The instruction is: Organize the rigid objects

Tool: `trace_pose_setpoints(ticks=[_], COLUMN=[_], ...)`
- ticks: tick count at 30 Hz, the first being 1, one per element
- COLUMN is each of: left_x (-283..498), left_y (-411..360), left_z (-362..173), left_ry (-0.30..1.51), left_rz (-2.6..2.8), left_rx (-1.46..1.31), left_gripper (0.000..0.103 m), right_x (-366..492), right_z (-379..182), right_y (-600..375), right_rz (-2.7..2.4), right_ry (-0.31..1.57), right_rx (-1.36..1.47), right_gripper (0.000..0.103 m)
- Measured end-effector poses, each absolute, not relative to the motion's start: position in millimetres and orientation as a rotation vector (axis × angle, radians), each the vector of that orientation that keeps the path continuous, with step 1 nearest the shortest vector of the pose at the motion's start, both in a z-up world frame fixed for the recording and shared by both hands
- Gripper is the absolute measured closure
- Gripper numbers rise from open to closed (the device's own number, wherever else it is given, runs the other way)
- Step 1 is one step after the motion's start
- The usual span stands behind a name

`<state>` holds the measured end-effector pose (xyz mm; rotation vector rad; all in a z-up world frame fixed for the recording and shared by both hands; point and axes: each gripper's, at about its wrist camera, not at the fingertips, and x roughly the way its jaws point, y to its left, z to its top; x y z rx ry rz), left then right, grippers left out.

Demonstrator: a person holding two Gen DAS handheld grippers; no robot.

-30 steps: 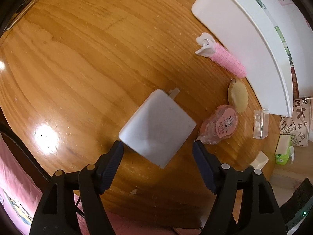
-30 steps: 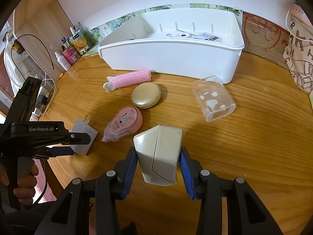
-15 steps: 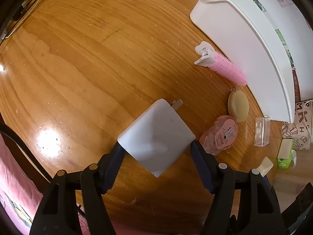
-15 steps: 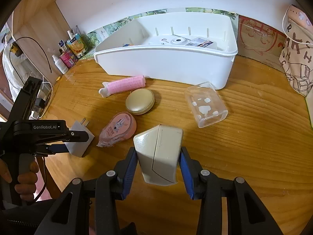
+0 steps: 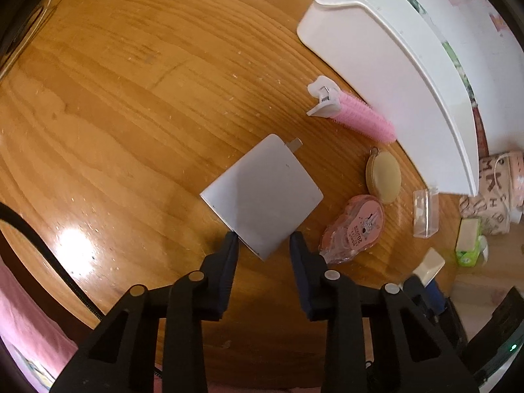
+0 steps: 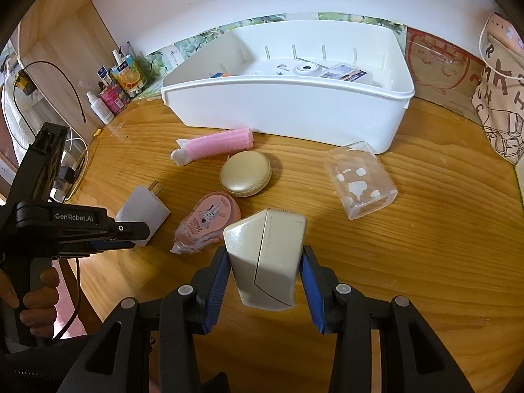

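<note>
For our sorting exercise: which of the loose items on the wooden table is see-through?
The clear plastic box, lying on its side near the white bin. The pink roller, gold compact and pink tape dispenser are opaque.

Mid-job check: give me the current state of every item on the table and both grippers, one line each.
left gripper: jaws just closed on the white charger, prongs out
right gripper: shut on the beige box
white bin: open, already holding some items
pink hair roller: lying by the bin
round beige case: closed, flat
pink tape dispenser: lying on its side
clear container: tipped over, empty
</note>
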<state>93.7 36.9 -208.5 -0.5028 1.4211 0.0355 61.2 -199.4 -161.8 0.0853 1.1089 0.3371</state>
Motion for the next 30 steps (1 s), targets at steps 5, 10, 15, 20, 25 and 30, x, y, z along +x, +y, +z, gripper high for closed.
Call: trace_pose_setpoints(ticks=[5, 10, 15, 20, 25, 30], left_x=[98, 107, 119, 129, 144, 153], left_y=[25, 22, 19, 13, 8, 8], left_z=[-202, -195, -201, -207, -214, -216], left_ry=[1.435, 1.411, 1.446, 1.468, 1.501, 1.514], left_rz=[0.034, 0.001, -0.054, -0.084, -0.117, -0.169], left_rx=[-0.357, -0.289, -0.262, -0.232, -0.195, -0.187], left_gripper=[0.053, 0.024, 0.024, 0.025, 0.027, 0.028], right_x=[63, 66, 68, 69, 68, 67], right_z=[-163, -163, -163, -163, -164, -165], right_y=[-191, -183, -178, -177, -174, -169], right_rz=[0.331, 0.317, 0.291, 0.252, 0.217, 0.191], right_ry=[1.111, 1.109, 1.106, 1.11, 1.115, 1.119], right_rx=[0.094, 0.107, 0.119, 0.139, 0.158, 0.171], right_gripper=[0.06, 0.06, 0.06, 0.06, 0.06, 0.06])
